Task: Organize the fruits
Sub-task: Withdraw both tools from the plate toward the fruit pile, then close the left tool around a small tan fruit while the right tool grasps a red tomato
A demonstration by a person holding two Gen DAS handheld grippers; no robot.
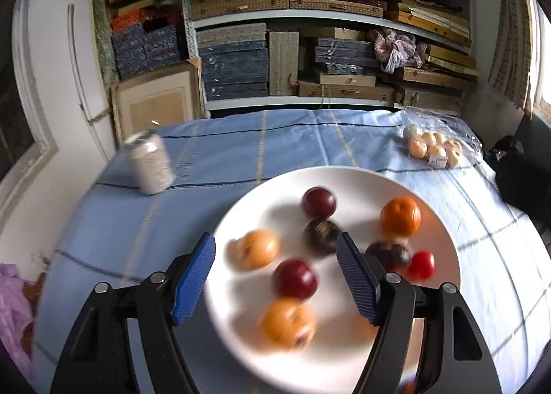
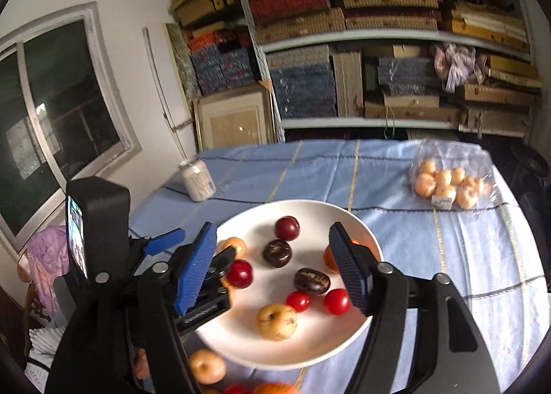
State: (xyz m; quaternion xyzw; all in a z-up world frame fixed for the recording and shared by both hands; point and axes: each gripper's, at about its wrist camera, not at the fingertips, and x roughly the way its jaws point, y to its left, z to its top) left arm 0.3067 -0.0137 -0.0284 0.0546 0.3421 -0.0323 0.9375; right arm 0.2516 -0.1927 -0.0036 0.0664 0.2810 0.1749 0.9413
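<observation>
Both grippers spread and empty above the round white ceramic plate on the blue checked tablecloth: left gripper with blue ribbed pads apart, nothing pinched; right gripper likewise wide, nothing between its pads. On the plate already: round dark-red plums, dark purple wrinkled passion fruits, small glossy red tomatoes, a bright orange mandarin at the far right rim, and a yellow speckled pear nearest the front edge. By the look of it, well advanced, most fruit gathered. Still off the plate: a pale yellow round fruit just beside the near rim on the cloth, with red and orange pieces at the bottom edge, too cropped to identify. Untouched at the far right of the table: a clear plastic bag of small pale oranges. Well apart at far left: a white speckled jar. Probably left: the loose pieces near the rim.
</observation>
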